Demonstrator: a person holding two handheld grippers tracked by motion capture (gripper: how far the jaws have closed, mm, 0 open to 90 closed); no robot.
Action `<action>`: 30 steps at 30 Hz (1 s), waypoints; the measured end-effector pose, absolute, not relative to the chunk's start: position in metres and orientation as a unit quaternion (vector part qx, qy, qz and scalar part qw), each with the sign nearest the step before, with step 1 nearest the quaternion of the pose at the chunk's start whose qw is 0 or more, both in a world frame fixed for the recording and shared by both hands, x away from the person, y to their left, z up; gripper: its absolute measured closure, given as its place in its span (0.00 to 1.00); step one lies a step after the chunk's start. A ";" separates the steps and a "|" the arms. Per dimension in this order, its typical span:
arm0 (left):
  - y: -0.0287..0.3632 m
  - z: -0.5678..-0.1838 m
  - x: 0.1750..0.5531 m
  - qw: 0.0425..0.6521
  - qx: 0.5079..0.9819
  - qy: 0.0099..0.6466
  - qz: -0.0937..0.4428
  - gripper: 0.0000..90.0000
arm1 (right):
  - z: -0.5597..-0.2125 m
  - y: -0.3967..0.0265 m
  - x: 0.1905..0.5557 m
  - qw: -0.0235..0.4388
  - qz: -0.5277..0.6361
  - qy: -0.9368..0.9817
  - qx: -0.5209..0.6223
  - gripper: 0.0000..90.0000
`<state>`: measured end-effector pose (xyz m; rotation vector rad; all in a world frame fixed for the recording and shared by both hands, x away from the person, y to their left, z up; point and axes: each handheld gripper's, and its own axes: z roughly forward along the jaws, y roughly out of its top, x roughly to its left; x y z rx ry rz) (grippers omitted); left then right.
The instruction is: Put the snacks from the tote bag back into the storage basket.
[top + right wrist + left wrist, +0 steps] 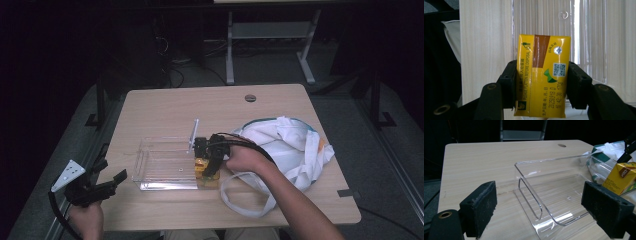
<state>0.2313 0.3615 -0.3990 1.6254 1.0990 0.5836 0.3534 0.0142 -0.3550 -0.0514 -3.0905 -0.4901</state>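
My right gripper (541, 85) clamps the yellow drink carton (542, 75) squarely between its jaws — at the clear tray's (165, 165) edge — while my left gripper (107, 185) gapes wide, empty, beside that tray.

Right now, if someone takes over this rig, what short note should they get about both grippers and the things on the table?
Right gripper: shut on the yellow carton, holding it by its sides over the right end of the clear tray.
Left gripper: open, holding nothing, at the table's left front corner, aimed at the tray.
The cloth bag lies to the right of the tray.
Done: carton gripped and brought to the tray.
Left: probably set the carton down in the tray and release; whether it already touches the floor of the tray I cannot tell.
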 end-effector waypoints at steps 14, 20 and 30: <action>0.362 -0.399 0.231 0.521 0.677 0.460 0.242 0.14 | -0.354 0.013 0.351 0.013 -0.158 -0.987 -0.020 0.53; 0.362 -0.399 0.231 0.521 0.677 0.460 0.242 0.14 | -0.354 0.011 0.351 0.011 -0.164 -0.986 -0.016 0.53; 0.362 -0.399 0.231 0.521 0.677 0.459 0.242 0.14 | -0.354 0.008 0.351 0.013 -0.164 -0.986 -0.022 0.53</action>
